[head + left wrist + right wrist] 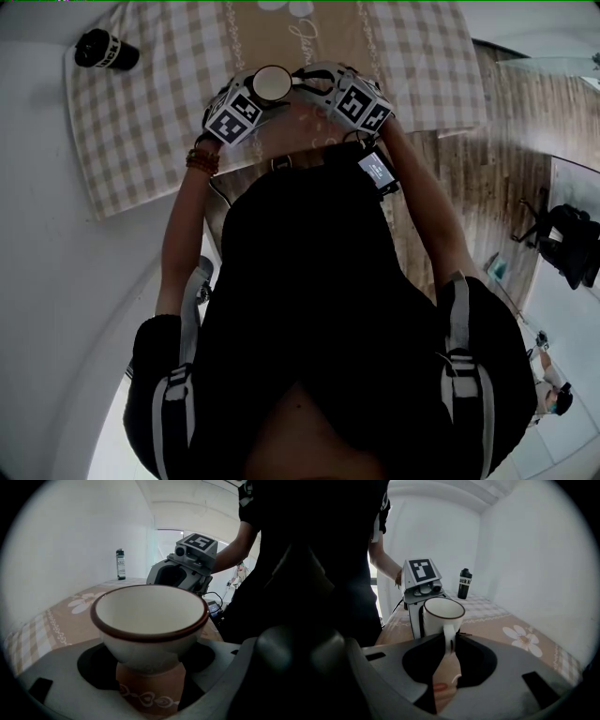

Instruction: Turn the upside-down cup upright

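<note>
1. cup (440, 613): mouth up, long axis vertical, so already upright. Sits right at both sets of jaw tips, betw the two grippers.
2. right gripper (451, 641): jaws narrow, pinching the handle (448, 631), which points straight back at it.
3. left gripper (150, 670): jaws look clamped on cup body from opposite side.
4. Can't tell if base touches tablecloth (497, 620). Next prob: settle it flat, keep axis vertical, let go. Both hands equally near.

The cloth-covered table (141, 122) bears a black bottle (105, 50).
</note>
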